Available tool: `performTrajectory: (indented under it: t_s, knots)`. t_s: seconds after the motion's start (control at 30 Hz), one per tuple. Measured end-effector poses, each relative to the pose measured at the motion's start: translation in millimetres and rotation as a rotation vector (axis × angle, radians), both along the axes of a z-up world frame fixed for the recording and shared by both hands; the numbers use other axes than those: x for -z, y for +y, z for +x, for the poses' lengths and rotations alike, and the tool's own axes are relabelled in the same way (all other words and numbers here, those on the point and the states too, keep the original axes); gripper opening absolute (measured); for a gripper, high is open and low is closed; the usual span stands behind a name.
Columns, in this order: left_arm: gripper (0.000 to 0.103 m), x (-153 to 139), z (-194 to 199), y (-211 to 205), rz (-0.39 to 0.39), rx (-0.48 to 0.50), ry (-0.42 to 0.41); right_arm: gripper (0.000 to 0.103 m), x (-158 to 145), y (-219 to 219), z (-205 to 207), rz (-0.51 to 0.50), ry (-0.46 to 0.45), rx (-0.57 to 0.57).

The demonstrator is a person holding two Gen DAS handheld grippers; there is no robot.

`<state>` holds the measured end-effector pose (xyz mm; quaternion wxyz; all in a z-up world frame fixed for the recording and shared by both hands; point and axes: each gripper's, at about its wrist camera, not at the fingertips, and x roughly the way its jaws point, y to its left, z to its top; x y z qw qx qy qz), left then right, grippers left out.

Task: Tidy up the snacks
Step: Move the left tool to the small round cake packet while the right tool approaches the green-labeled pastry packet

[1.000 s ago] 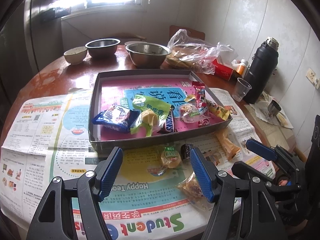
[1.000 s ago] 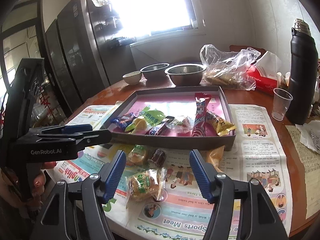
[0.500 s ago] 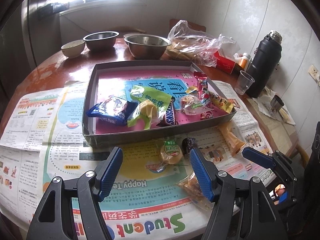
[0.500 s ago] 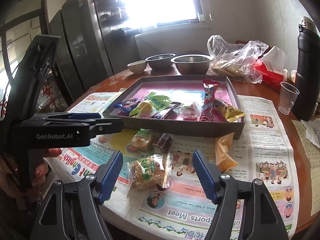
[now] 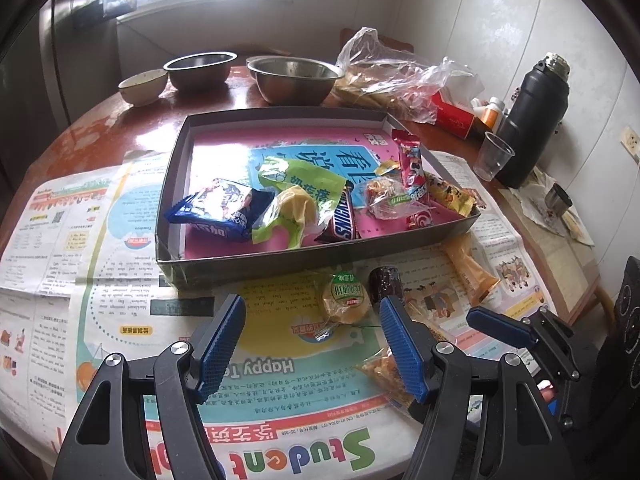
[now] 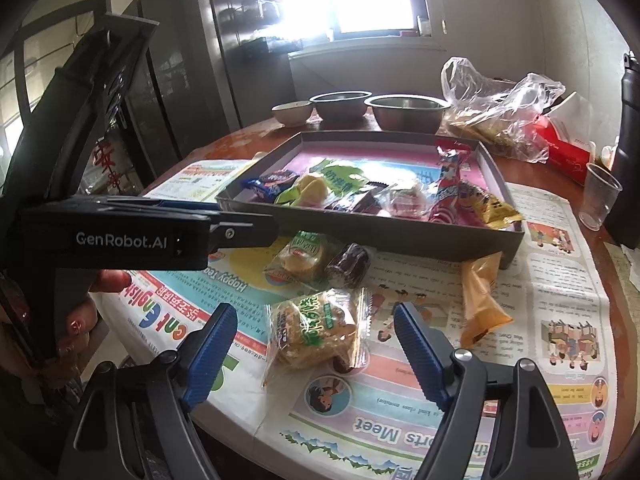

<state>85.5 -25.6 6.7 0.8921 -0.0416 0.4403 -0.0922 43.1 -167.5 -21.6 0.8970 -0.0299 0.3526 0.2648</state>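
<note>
**Blue pads wide, snacks half in the box**

Your right gripper point(image 6: 314, 354) is spreading its jaws over the clear-wrapped biscuit pack point(image 6: 316, 328); the pads don't touch it. Your left gripper point(image 5: 312, 344) hangs open with nothing between its jaws, and its right finger point(image 5: 404, 350) hides most of that same pack. 3 more loose snacks lie on the newspaper point(image 5: 120, 320) just beside the grey box point(image 5: 280, 258): a round cake point(image 5: 346, 298), a dark roll point(image 5: 386, 284), an orange packet point(image 5: 472, 270). Wrappers overlap inside the box, and glare washes out the window.
</note>
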Motion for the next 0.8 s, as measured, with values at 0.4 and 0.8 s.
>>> performTrajectory:
  t_s: [0.4, 0.8]
  knots:
    - [0.072, 14.0, 8.6, -3.8, 0.000, 0.009, 0.033, 0.080, 12.6, 7.4, 4.5, -0.009, 0.022, -0.016]
    - [0.072, 29.7, 23.7, -9.0, 0.006, 0.007, 0.074, 0.080, 24.9, 19.0, 8.2, -0.061, 0.009, -0.031]
